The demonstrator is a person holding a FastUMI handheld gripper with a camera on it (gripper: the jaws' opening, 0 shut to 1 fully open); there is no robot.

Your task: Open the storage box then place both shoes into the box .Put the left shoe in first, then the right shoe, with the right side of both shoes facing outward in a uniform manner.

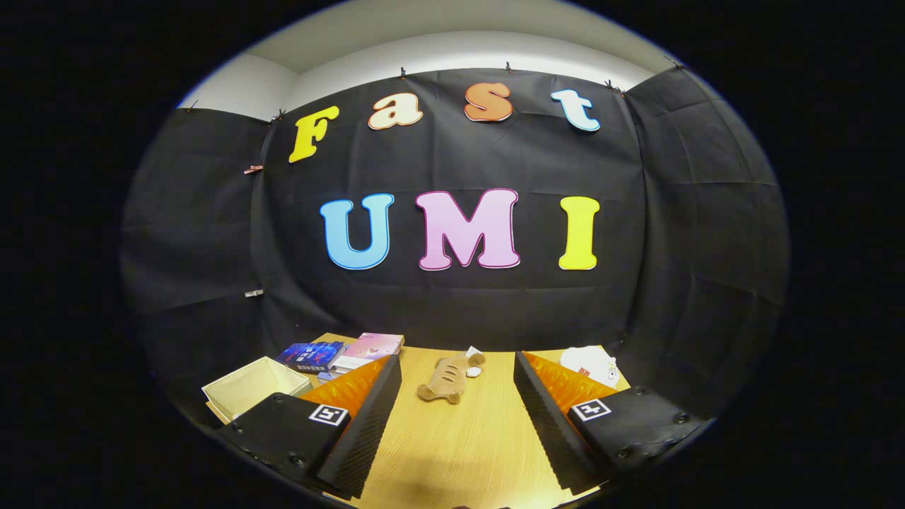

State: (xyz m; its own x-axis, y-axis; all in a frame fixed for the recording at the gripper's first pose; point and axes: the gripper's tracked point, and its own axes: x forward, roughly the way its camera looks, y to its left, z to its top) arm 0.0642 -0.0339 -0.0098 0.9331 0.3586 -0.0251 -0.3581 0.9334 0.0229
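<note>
My gripper (457, 362) is open, its two fingers spread wide over a wooden table (459, 452) and holding nothing. On the table, in line with the gap between the fingertips, lies a small tan soft object (442, 382) with a little white piece (474, 371) beside it; I cannot tell whether it is a shoe. Beyond the right finger rests a white rounded soft object (592, 363), partly hidden by that finger. Left of the left finger stands a cream open-topped box (244, 391). No lidded storage box can be made out.
Several books (346, 352) lie at the back left of the table, just beyond the cream box. The black cloth wall (459, 304) closes the table's far side and wraps round both sides. Bare wood stretches between the fingers.
</note>
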